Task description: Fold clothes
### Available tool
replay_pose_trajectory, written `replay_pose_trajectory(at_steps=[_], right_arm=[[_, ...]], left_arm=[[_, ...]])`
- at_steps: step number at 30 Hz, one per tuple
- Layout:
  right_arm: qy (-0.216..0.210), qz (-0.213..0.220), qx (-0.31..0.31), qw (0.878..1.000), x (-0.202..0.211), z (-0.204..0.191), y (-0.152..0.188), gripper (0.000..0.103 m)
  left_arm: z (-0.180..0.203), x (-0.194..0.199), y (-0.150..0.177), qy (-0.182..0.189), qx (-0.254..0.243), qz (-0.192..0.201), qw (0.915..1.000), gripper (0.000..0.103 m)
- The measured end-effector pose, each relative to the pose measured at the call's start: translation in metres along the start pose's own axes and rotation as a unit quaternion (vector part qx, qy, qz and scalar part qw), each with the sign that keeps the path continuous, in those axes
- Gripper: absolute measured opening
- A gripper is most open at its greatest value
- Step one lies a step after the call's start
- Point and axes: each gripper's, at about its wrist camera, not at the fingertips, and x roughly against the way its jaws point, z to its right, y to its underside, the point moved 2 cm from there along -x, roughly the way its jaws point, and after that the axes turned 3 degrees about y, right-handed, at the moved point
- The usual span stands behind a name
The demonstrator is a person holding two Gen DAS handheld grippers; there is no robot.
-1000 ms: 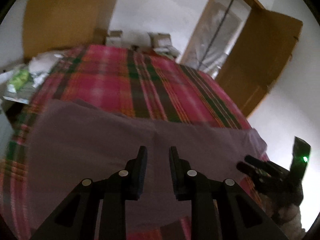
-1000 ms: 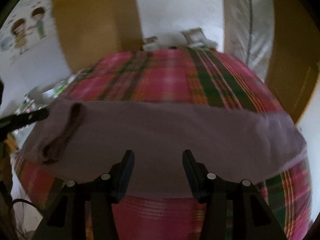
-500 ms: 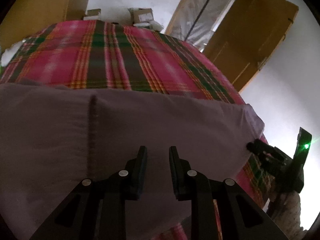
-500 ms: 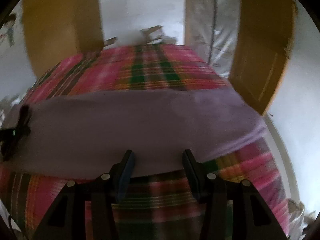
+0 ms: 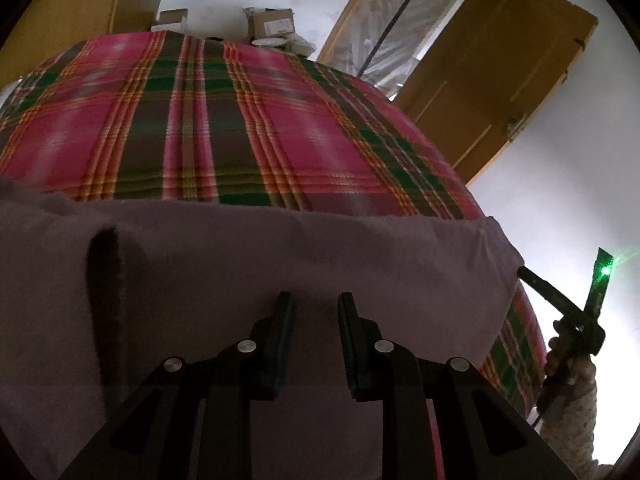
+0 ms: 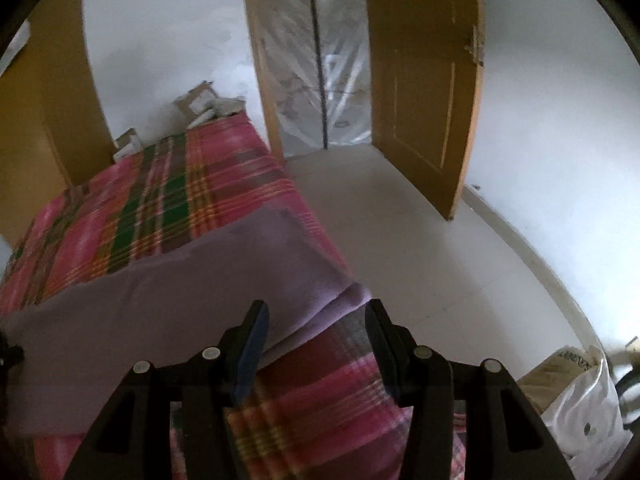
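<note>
Left wrist view: the left tongs (image 5: 313, 312) hang over a purple garment (image 5: 248, 264) that lies spread across the near end of a bed under a pink and green plaid bedspread (image 5: 224, 128). The jaws stand a little apart with only cloth behind the gap, nothing held between them. The garment's far edge runs straight across the bed; a dark upright fold or seam (image 5: 105, 304) stands in the cloth to the left. At the right corner of the garment the other tool pokes in, the right tongs (image 5: 532, 278) with a green light above, held by a hand (image 5: 568, 364).

Right wrist view: the right tongs (image 6: 314, 320) are wide open and hold nothing. Below them lies the garment's right end (image 6: 224, 276), where a second purple layer seems to peek out under the top one, though blur makes that uncertain. Beyond are the floor (image 6: 400, 216) and an open wooden door (image 6: 424, 92).

The garment could be laid flat for a fold to come, or already doubled once; the layered edge fits either. Whichever fold follows, I judge it goes best if each tongs bites the cloth at matching corners, through all layers, lifts level, and lays edge on edge so that the ridge on the left is smoothed out, not trapped.
</note>
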Motion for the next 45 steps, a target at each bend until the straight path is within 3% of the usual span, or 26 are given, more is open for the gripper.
replay_pose_trajectory(at_steps=[4, 8, 10, 14, 18, 22, 33, 45], right_arm=[[-0.003, -0.033, -0.021, 0.999, -0.015, 0.005, -0.008, 0.051], [-0.008, -0.038, -0.046, 0.998, -0.020, 0.008, -0.012, 0.051], [-0.006, -0.034, -0.052, 0.998, -0.020, 0.009, -0.012, 0.046], [-0.015, -0.027, -0.041, 0.999, -0.017, 0.005, -0.010, 0.018], [-0.034, -0.022, -0.028, 0.999, -0.014, -0.003, -0.011, 0.011], [-0.047, 0.001, -0.052, 0.998, 0.002, 0.007, -0.013, 0.011], [-0.068, -0.035, -0.088, 0.993, -0.019, 0.021, -0.006, 0.015], [-0.095, 0.015, -0.040, 0.995, 0.014, -0.002, -0.020, 0.010]], left_arm=[[0.004, -0.005, -0.004, -0.002, -0.006, -0.001, 1.0000, 0.023], [0.009, -0.009, -0.007, -0.003, -0.015, -0.005, 0.9999, 0.024], [0.008, -0.011, -0.009, 0.000, -0.011, -0.006, 0.9999, 0.024], [0.009, -0.012, -0.010, 0.002, -0.006, -0.007, 1.0000, 0.024], [0.008, -0.012, -0.010, 0.005, -0.003, -0.008, 1.0000, 0.024], [0.007, -0.012, -0.010, 0.006, -0.001, -0.009, 0.9999, 0.024], [0.008, -0.012, -0.011, 0.006, 0.002, -0.011, 0.9999, 0.024], [0.011, -0.006, -0.010, 0.036, 0.019, -0.023, 0.9989, 0.024]])
